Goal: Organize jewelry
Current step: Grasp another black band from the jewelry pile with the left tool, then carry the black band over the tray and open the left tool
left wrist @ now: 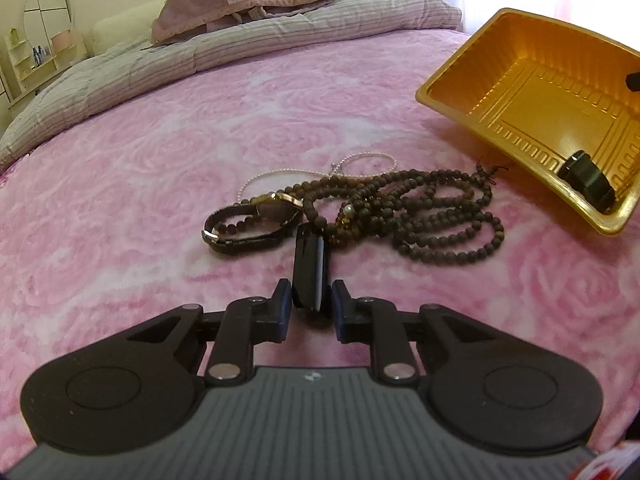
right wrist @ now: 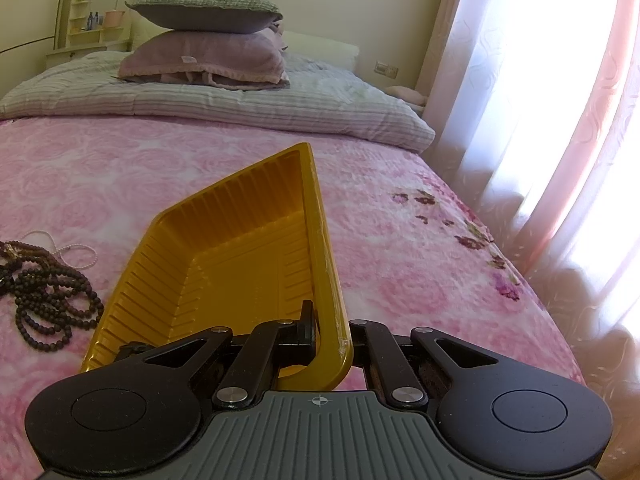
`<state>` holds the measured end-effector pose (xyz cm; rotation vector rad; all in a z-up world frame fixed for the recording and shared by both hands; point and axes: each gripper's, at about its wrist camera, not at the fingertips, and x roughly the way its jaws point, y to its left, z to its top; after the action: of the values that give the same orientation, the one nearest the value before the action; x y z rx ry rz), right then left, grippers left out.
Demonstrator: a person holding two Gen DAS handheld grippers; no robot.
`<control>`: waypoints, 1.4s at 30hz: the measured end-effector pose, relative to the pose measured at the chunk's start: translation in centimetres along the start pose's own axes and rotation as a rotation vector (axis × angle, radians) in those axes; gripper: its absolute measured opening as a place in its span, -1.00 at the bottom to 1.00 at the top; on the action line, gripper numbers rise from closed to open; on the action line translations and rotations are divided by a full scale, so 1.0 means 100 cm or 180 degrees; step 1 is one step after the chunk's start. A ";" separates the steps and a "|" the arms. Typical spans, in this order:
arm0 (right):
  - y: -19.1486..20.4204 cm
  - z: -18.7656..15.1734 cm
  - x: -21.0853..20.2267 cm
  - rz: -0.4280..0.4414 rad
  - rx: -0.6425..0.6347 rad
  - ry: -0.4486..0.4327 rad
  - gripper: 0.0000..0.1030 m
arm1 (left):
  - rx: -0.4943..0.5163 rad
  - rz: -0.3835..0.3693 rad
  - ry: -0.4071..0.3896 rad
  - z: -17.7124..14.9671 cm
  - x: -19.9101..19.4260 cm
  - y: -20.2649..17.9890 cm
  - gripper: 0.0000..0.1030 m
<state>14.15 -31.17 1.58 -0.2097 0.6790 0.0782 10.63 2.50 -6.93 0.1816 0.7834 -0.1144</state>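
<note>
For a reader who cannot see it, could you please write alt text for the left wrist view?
The left hand-held gripper closes around a black bangle on a pink bedspread, beside brown beads and a watch; a gold tray sits tilted at right.

No readable text, label, brand or number on anything in either view.

Dark beads (left wrist: 432, 216) – tangled (watch (left wrist: 256, 220) beside) – gold tray (left wrist: 516, 80) tilted.

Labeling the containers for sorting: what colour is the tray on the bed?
Golden yellow tray, with ribbed walls; it shows best in the right wrist view.
</note>
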 end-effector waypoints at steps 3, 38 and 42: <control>0.000 0.000 0.000 -0.0002 0.0007 0.0002 -0.90 | -0.0027 0.0016 -0.0038 0.004 0.007 0.001 -0.59; -0.001 -0.001 -0.001 0.0018 0.0034 0.0004 -0.90 | 0.0180 -0.1131 -0.0545 0.081 -0.025 -0.117 -0.63; -0.001 -0.001 -0.001 0.0021 0.0037 0.0003 -0.90 | 0.0260 -0.1328 -0.0536 0.086 -0.019 -0.138 -0.63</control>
<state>14.01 -31.26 1.52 -0.1963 0.6810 0.0805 12.88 -12.72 -1.28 0.0821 0.6400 -0.5504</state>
